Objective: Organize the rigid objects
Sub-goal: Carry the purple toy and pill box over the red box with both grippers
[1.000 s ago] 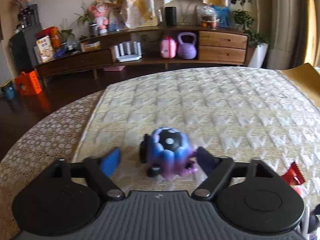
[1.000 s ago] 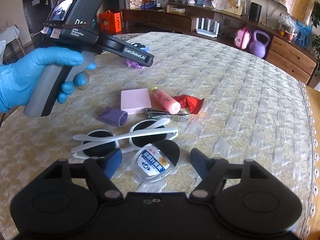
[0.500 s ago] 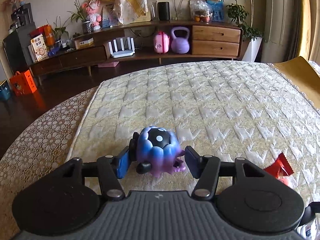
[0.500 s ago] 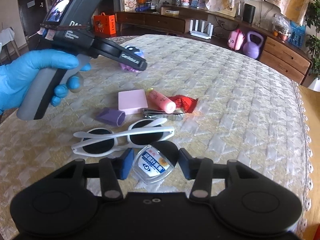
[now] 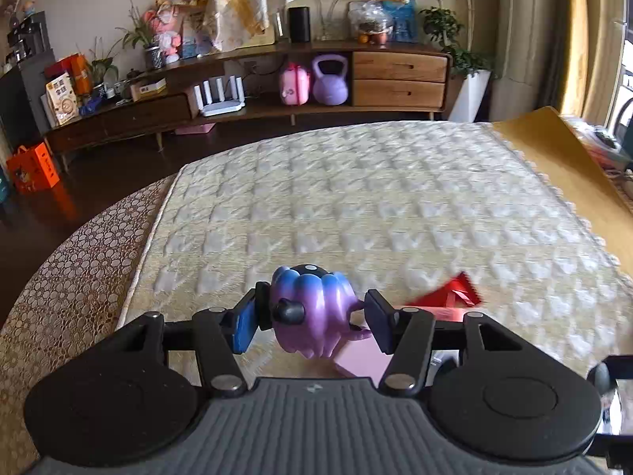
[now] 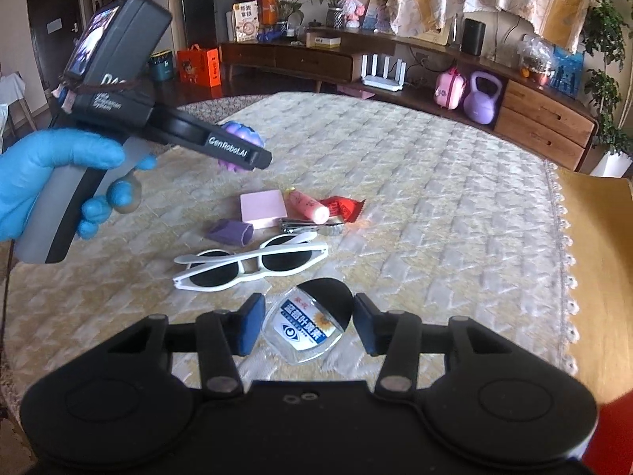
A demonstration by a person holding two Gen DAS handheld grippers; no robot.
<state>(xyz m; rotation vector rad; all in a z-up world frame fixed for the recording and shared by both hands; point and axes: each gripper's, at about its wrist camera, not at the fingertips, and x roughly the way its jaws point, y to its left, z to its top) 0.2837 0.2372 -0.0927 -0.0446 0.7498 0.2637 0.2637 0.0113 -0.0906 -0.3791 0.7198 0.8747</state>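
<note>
Both pickups done, carry step now. Left gripper (image 5: 310, 318) fingers clamped on glossy purple-blue pumpkin-shaped toy (image 5: 312, 308), lifted off quilted cream surface (image 5: 356, 206). Right gripper (image 6: 304, 322) fingers pinch small clear plastic labelled case (image 6: 306, 326) — next probably needs steady carry, gentle drop-off.

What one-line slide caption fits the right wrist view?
Right hand-held gripper clamps a clear labelled case above the quilted table, near white sunglasses.

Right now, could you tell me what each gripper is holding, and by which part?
The left gripper clamps the purple toy across its sides. The right gripper clamps the small clear case by its opposite edges.
</note>
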